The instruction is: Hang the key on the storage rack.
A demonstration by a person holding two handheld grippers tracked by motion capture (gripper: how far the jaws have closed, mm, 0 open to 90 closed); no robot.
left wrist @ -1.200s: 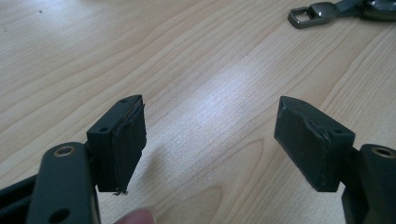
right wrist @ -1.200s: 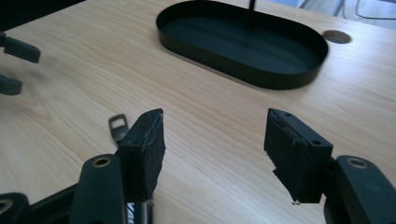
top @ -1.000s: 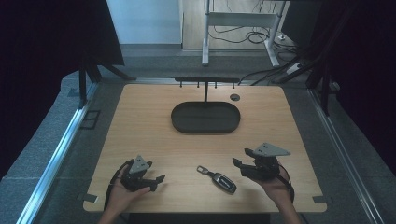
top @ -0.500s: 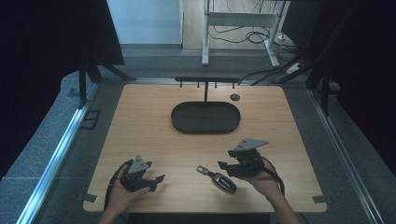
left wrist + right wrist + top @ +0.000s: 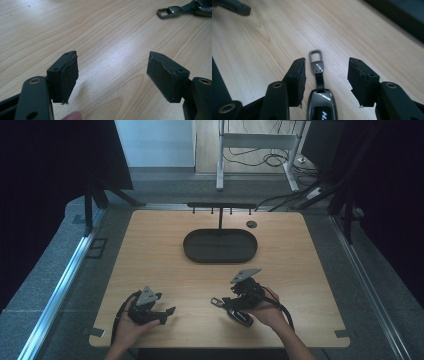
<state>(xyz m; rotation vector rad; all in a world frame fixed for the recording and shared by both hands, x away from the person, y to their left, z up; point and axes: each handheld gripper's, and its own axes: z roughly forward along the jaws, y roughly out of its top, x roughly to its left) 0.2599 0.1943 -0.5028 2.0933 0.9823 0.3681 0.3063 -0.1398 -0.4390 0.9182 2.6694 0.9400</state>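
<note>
The right gripper (image 5: 325,75) hovers with jaws wide astride the key fob (image 5: 321,102), whose long axis runs straight between them.

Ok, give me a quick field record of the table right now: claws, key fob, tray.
left claw: open, resting near the table's front left, nothing between its jaws
right claw: open, jaws either side of the key fob, not closed on it
key fob: flat on the table, metal clip end pointing away from the right claw
tray: dark oval, empty, mid-table
table: light wood
</note>
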